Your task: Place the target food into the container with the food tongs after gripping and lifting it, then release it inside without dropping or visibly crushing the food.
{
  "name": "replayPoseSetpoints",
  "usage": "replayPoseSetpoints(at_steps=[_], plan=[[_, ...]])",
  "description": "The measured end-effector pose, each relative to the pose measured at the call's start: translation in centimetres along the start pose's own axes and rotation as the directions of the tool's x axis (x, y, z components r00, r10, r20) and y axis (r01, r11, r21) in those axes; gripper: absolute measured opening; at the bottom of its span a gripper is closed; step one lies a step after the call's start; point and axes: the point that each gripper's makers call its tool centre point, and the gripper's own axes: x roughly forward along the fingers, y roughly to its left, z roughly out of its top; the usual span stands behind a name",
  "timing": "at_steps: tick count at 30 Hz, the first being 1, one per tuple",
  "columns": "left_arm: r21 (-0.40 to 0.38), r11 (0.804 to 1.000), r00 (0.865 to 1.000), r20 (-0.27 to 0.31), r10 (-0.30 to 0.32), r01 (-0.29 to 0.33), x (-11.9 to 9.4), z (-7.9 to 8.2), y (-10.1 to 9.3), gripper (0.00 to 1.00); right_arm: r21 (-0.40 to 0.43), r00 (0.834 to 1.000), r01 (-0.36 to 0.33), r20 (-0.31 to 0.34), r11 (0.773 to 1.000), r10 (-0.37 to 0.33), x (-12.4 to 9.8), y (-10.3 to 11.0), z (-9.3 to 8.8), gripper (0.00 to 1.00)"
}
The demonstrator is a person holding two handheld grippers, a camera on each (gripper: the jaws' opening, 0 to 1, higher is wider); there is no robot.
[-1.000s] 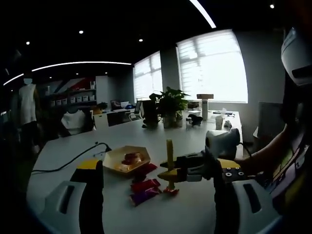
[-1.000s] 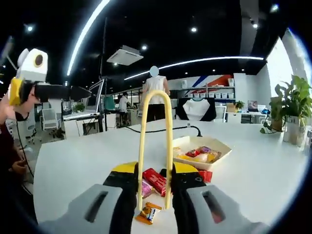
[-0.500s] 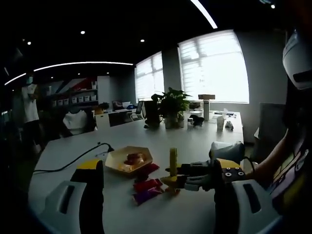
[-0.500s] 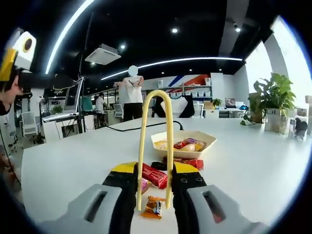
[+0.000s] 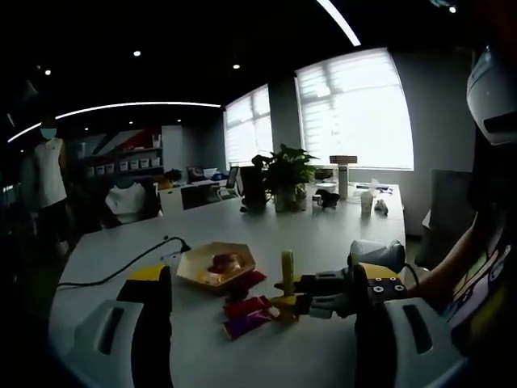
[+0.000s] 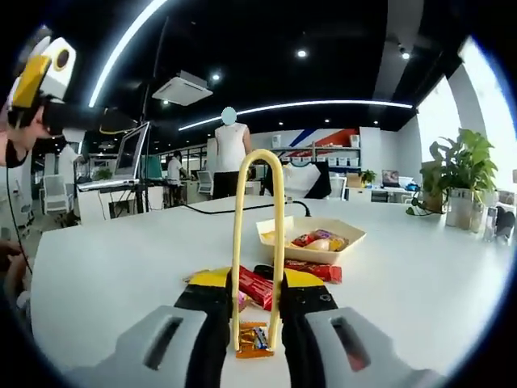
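We are at the grip step: our right gripper [image 6: 255, 323] squeezes the yellow tongs [image 6: 257, 242], whose tips straddle an orange snack [image 6: 253, 338] on the table [image 6: 105, 259], seemingly not yet lifted. The left gripper [image 5: 258, 331] hangs open. Next, lift gently toward the tray [image 6: 311, 242].

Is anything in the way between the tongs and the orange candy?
Nothing visible. The yellow tongs, held by the right gripper, straddle the orange candy on the white table.

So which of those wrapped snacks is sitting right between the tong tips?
The orange-wrapped snack, lying between the yellow food tongs; the red ones lie farther off, toward the tray.
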Motion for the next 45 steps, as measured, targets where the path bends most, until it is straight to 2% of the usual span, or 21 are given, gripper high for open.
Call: replayPoseSetpoints(at_steps=[4,8,10,11,13,19,20,21,24,26,30,31,32,34,42,44,45], plan=[[0.001,1.000,1.000,0.003,0.008,-0.008,-0.1,0.1,0.2,0.99,0.005,1.000,-0.027,-0.014,1.000,0.027,0.2,0.2,0.0,0.15],[0.000,1.000,1.000,-0.005,0.012,-0.012,-0.1,-0.1,0.3,0.99,0.052,0.998,-0.051,-0.020,0.997,0.052,0.1,-0.1,0.0,0.16],[0.002,1.000,1.000,-0.007,0.012,-0.012,-0.1,-0.2,0.2,0.99,0.044,0.999,-0.039,-0.017,0.998,0.040,0.0,-0.5,0.2,0.16],[0.003,1.000,1.000,-0.010,0.013,-0.013,-0.1,-0.2,0.2,0.99,0.076,0.999,-0.045,0.008,0.996,0.044,-0.1,-0.5,0.7,0.16],[0.004,1.000,1.000,-0.011,0.016,-0.016,-0.1,-0.1,0.3,0.99,0.070,0.999,-0.048,-0.005,0.996,0.049,-0.1,-0.6,1.1,0.16],[0.001,1.000,1.000,-0.001,0.018,-0.018,0.0,0.2,0.3,0.99,0.076,0.998,-0.053,0.029,0.996,0.051,-0.2,-0.8,2.9,0.16],[0.000,1.000,1.000,0.001,0.015,-0.015,0.1,0.2,0.2,0.99,0.041,0.999,-0.041,0.032,0.998,0.040,-0.1,-1.0,3.3,0.16],[-0.001,1.000,1.000,0.001,0.016,-0.016,0.1,0.2,0.2,0.99,-0.054,0.998,-0.043,0.045,0.998,0.045,0.0,-1.2,4.0,0.16],[0.002,1.000,1.000,-0.006,0.019,-0.019,0.1,0.0,0.3,0.99,0.077,0.996,-0.071,0.066,0.994,0.066,0.4,-1.1,5.1,0.16],[-0.002,1.000,1.000,-0.002,0.021,-0.021,0.0,0.0,0.3,0.99,0.047,0.996,-0.051,0.080,0.998,0.047,0.8,-1.9,6.1,0.16],[-0.003,1.000,1.000,-0.001,0.020,-0.020,-0.1,-0.1,0.2,1.00,0.032,0.992,-0.063,0.114,0.997,0.059,2.1,-2.8,8.3,0.16],[-0.004,1.000,1.000,-0.006,0.021,-0.021,-0.1,-0.2,0.2,1.00,0.075,0.991,-0.069,0.121,0.995,0.060,2.4,-3.1,8.7,0.16],[-0.003,1.000,1.000,-0.008,0.023,-0.023,-0.2,-0.2,0.3,1.00,0.137,0.986,-0.108,0.138,0.985,0.089,2.8,-2.9,9.4,0.16],[0.001,1.000,1.000,-0.008,0.026,-0.026,-0.2,-0.2,0.4,0.99,0.056,0.987,-0.080,0.141,0.995,0.072,3.6,-4.0,10.3,0.16],[-0.009,0.999,0.999,0.000,0.037,-0.037,-0.6,-0.4,0.6,0.99,0.067,0.983,-0.095,0.161,0.993,0.083,7.6,-6.2,12.4,0.16],[-0.018,0.999,0.999,0.000,0.039,-0.039,-0.7,-0.4,0.6,1.00,0.031,0.989,-0.060,0.136,0.998,0.056,9.0,-7.3,12.3,0.16],[-0.018,0.999,0.999,0.002,0.039,-0.039,-0.7,-0.4,0.6,1.00,0.011,0.989,-0.067,0.131,0.998,0.065,9.6,-7.4,12.3,0.16]])
